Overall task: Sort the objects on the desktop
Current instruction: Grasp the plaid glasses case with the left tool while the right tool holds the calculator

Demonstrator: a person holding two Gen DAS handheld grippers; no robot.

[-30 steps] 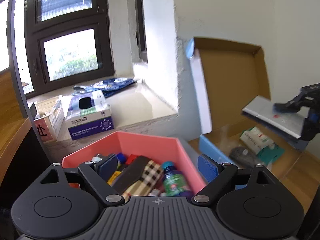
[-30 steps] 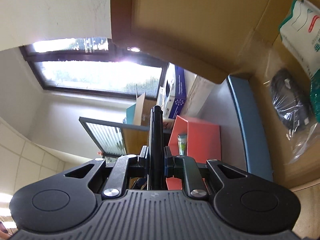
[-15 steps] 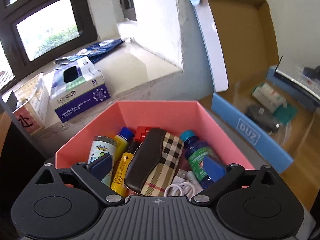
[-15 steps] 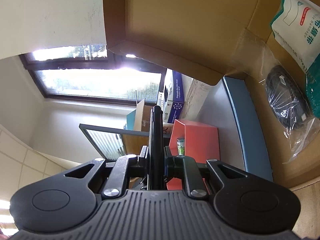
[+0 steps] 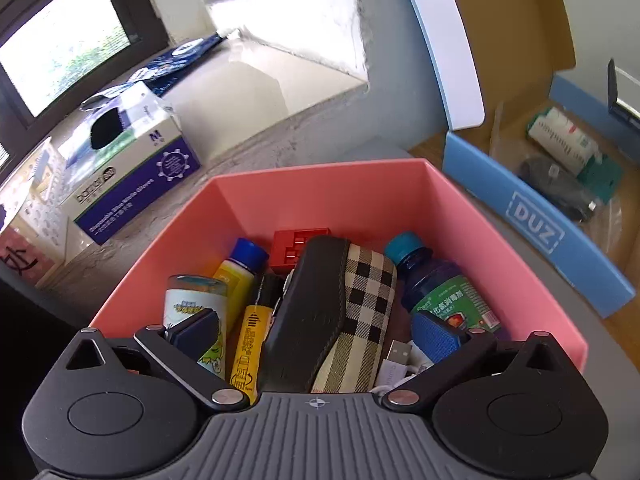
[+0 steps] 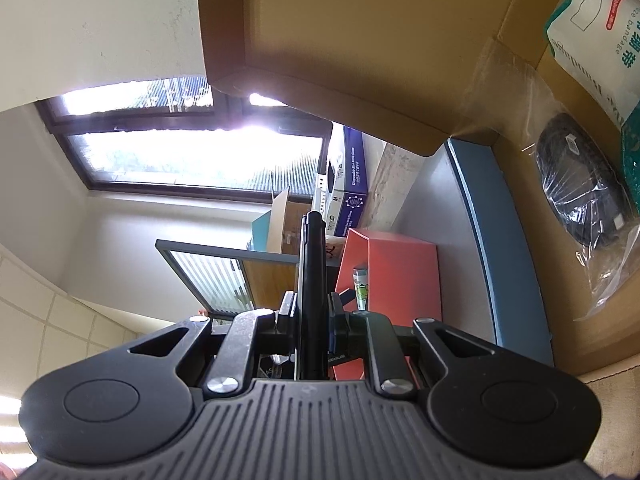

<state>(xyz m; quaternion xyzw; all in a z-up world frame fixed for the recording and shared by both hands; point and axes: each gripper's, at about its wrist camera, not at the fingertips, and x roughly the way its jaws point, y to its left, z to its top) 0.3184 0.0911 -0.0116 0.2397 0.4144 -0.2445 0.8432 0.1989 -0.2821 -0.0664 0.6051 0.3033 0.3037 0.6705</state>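
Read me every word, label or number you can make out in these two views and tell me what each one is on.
"DUZ": blue front wall of the cardboard box.
"M": white and purple glove box; its long white line is too blurred.
"bandage": white and green packet; its other characters are unclear.
Blue bottle's green label and yellow tube: print too small.

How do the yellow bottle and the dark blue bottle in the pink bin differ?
The yellow bottle has a blue cap and no visible label; the dark blue bottle has a teal cap and a green label. The dark blue bottle looks fatter. Both lie in the pink bin, caps pointing away.
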